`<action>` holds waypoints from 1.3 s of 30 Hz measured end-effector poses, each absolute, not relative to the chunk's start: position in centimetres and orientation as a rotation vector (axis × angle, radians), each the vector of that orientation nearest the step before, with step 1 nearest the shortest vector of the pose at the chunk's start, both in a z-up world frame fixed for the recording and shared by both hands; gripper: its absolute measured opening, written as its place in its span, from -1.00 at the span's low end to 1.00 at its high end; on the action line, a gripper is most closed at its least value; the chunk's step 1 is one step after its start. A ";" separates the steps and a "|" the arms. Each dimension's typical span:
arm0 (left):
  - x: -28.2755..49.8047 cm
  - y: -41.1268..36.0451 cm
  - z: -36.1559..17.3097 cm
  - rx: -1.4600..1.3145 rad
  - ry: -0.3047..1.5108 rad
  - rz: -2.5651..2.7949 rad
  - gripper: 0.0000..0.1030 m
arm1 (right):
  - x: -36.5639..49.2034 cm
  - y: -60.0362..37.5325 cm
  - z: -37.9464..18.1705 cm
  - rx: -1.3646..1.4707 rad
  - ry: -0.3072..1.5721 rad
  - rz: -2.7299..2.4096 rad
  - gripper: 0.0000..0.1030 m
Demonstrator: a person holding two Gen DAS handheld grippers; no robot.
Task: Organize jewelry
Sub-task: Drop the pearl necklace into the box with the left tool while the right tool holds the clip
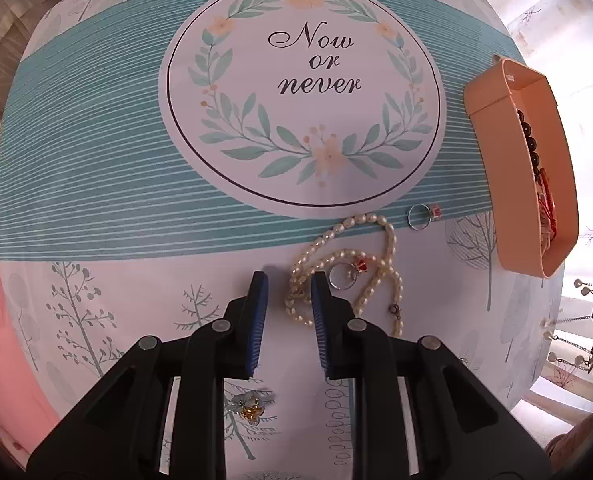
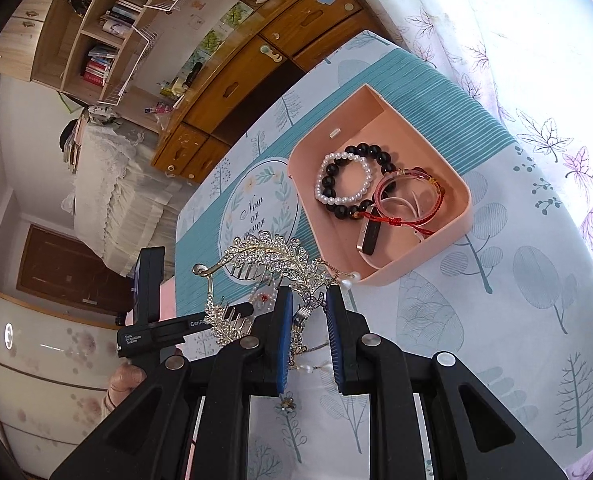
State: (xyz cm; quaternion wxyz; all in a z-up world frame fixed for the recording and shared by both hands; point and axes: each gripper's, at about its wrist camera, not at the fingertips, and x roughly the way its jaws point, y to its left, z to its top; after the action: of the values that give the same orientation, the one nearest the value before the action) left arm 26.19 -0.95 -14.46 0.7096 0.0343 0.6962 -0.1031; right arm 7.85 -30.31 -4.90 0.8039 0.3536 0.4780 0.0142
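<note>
L tool (image 1: 289,280) points down over the tabletop (image 1: 116,184), which has a printed cloth w/ a "Now or never" wreath. Its blue pads stand at a narrow gap, and I see a loop of the pearl necklace (image 1: 376,256) lying in that gap. I can't tell whether the pads actually press on the pearls, so no grip confirmed. The rest of the necklace is heaped just to the R of the tool, w/ a silver ring (image 1: 341,276) w/ red stone resting on top of the strand. A second ring (image 1: 419,216) lies apart on the cloth, between the necklace and the peach tray (image 1: 492,128). A small flower earring (image 1: 250,407) sits on the cloth under the tool's frame.

R tool (image 2: 309,300) is clamped narrow on a rhinestone leaf hair comb (image 2: 264,256); the comb is lifted off the cloth and fans up and L of the pads, w/ pearl drops hanging. Beyond it, in the R wrist view, the tray holds a black bead bracelet (image 2: 376,152), a white pearl bracelet (image 2: 336,200), a red cord bangle (image 2: 408,196) and a small watch-like band (image 2: 370,236).
</note>
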 end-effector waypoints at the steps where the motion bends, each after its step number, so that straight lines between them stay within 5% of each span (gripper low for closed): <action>1: 26.3 -1.3 -14.6 0.086 1.544 -0.223 -0.63 | 8.0 -30.3 -4.9 0.758 1.022 0.031 -0.69; 6: 26.3 -2.9 -14.9 0.155 1.555 -0.178 -0.95 | 7.8 -30.7 -4.9 0.767 1.018 0.028 -0.69; 12: 26.0 -3.3 -14.2 0.108 1.571 -0.175 -0.95 | 7.0 -31.3 -4.8 0.785 1.006 0.028 -0.69; 30: 22.5 -13.4 7.3 0.112 1.201 -0.435 -0.95 | 3.8 -33.6 -1.6 0.779 0.907 0.004 -0.69; 39: 24.3 -20.2 3.6 0.155 1.254 -0.453 -0.95 | 2.0 -35.9 -0.1 0.788 0.870 -0.050 -0.69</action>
State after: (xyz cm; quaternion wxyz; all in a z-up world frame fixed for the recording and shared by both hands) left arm 24.26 -20.24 3.56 0.7832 0.0719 0.5808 -0.2099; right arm 1.99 -35.91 -0.14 0.8323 0.3720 0.4102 -0.0238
